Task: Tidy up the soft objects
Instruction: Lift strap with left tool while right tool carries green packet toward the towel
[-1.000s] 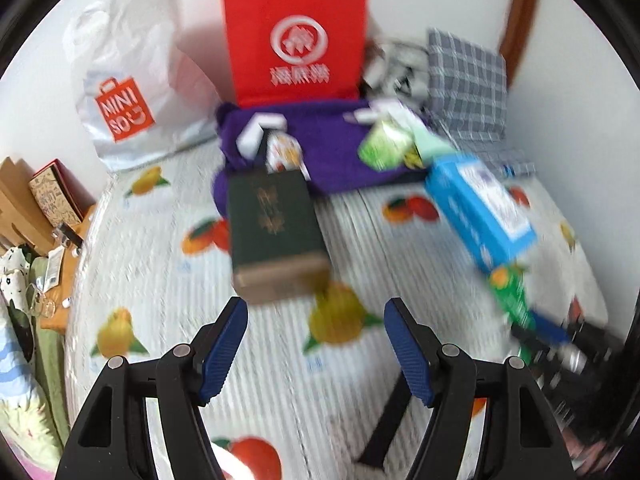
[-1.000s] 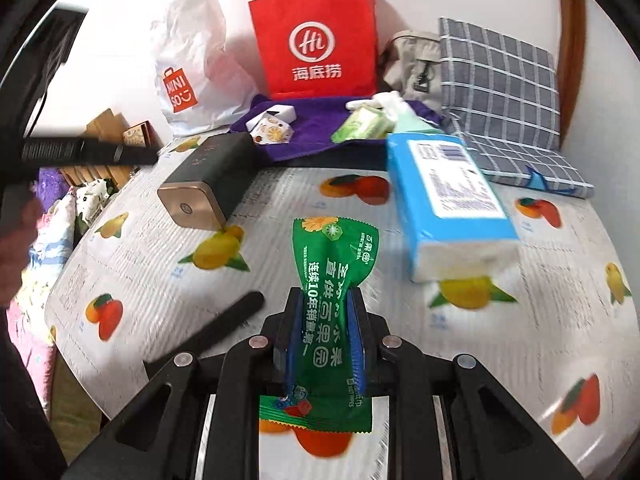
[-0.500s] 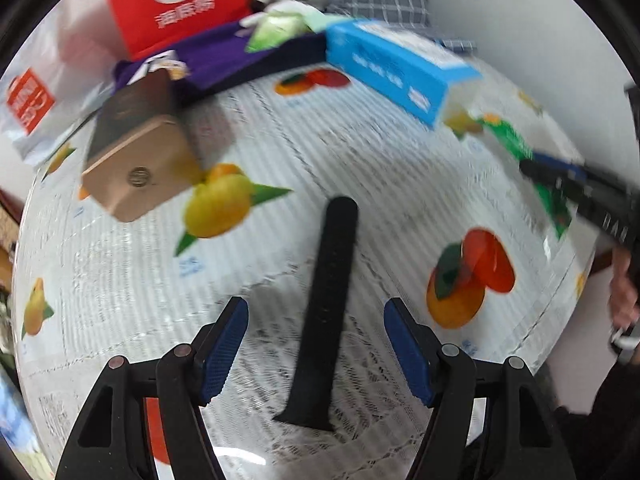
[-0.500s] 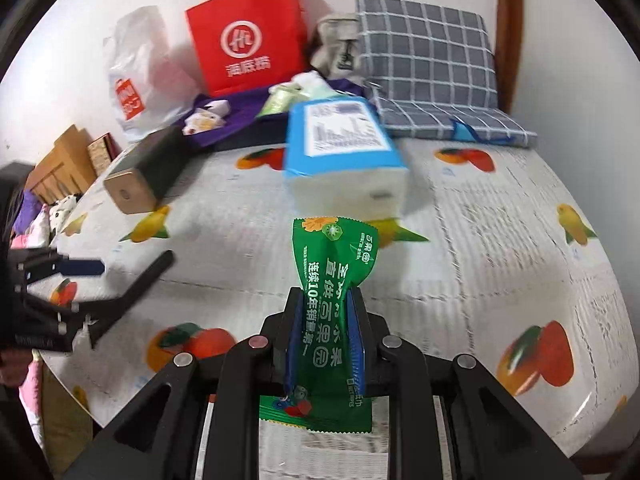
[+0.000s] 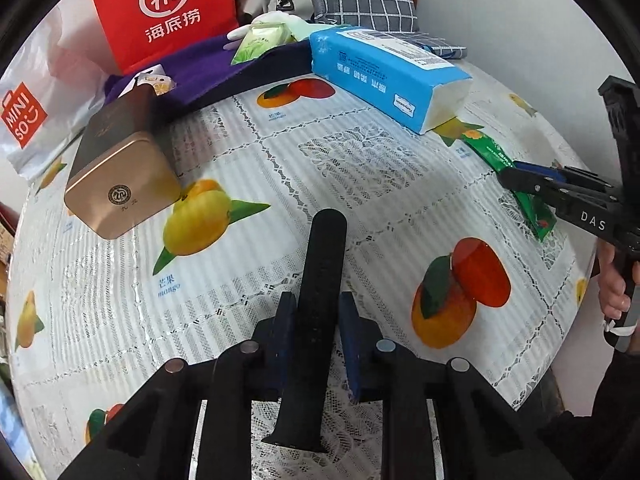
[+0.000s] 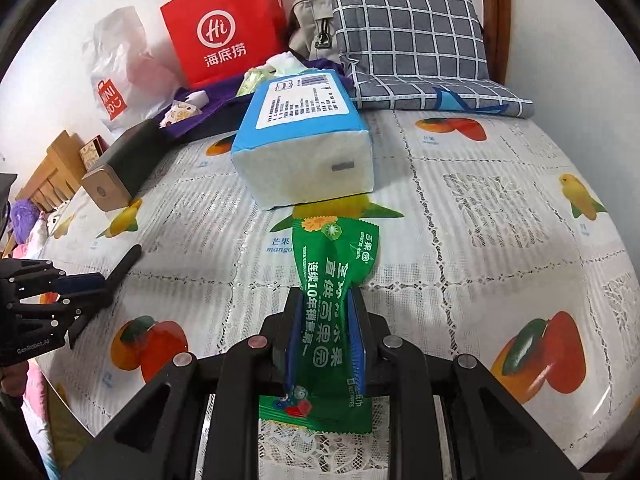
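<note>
A black strap lies on the fruit-print tablecloth. My left gripper is closing on it, its blue pads against the strap's sides near the lower end. The right wrist view shows the same grip from the side, left gripper on strap. My right gripper is shut on a green wet-wipe packet, whose top reaches toward a blue tissue pack. In the left wrist view the right gripper holds that packet low over the table's right side.
A dark tin box with a gold end lies at the left. A purple cloth with small packets, a red paper bag, a white plastic bag and a checked cushion line the back. A hand grips the right handle.
My left gripper dropped over the black strap and its jaws came together on it. My right gripper carried the green packet closer to the blue tissue pack.
</note>
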